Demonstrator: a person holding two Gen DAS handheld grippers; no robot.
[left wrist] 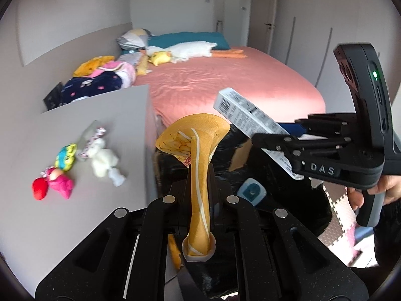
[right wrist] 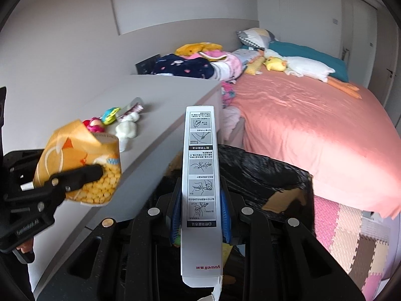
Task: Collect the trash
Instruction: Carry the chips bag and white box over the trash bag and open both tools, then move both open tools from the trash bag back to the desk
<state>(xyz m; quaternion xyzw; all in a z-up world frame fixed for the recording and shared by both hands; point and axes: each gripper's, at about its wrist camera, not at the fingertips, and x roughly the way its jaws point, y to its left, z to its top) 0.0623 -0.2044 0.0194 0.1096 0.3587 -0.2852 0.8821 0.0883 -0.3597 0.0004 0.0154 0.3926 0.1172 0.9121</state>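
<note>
Nearest the left wrist lens, the left gripper [left wrist: 199,190] is clamped on a flattened orange snack bag [left wrist: 200,175], which stands up between its fingers and flares open at the top. In the right wrist view the right gripper [right wrist: 200,200] pinches a long white carton [right wrist: 200,188] printed with instruction drawings, its blue-padded fingers [right wrist: 175,215] pressing both narrow sides.

Both pieces of trash hang over a box lined with a black trash bag [right wrist: 263,175], standing on the floor between the grey cabinet [left wrist: 75,130] and the bed [left wrist: 225,82]. Brown cardboard [right wrist: 280,200] shows through at one edge of the liner. Inside, the left view shows a small white and teal packet [left wrist: 252,192]; the rest of the contents are too dark to tell.

On the cabinet top lie four soft toys close together: a red and pink doll [left wrist: 54,183], a green and blue one [left wrist: 66,156], a white plush [left wrist: 104,161], and a wrapped patterned piece [left wrist: 94,135] touching it. Past the cabinet a heap of folded clothes [left wrist: 100,82] rests by the wall. The pink-sheeted bed carries a white goose plush [left wrist: 193,50], a yellow plush [left wrist: 160,57], a teal pillow [left wrist: 190,39] and a patterned pillow [left wrist: 132,39]. Foam puzzle mats [right wrist: 351,238] cover the floor at the bed's foot.
</note>
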